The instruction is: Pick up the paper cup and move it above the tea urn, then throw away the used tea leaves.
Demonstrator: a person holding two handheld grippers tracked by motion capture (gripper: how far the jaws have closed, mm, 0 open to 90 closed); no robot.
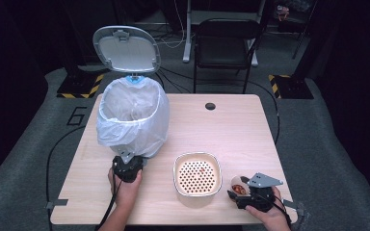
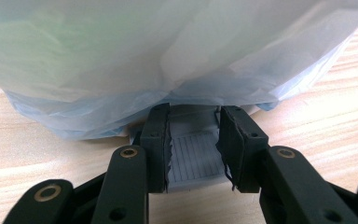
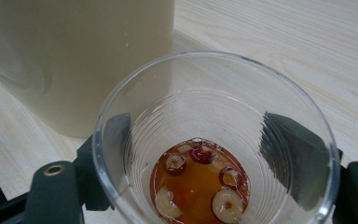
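Left tool clamped on bin pedal; right tool astride cup, grip unclear; strainer bowl between, on surface.

One bench carries one lined bin at ten o'clock, one perforated strainer bowl at six, and one clear cup at five holding about five fruit slices. Two grippers: left gripper, right gripper.

Pedal bin with white liner, lid up, at table's left; left gripper at its base; perforated beige strainer bowl centre-front; right gripper around a cup beside it.
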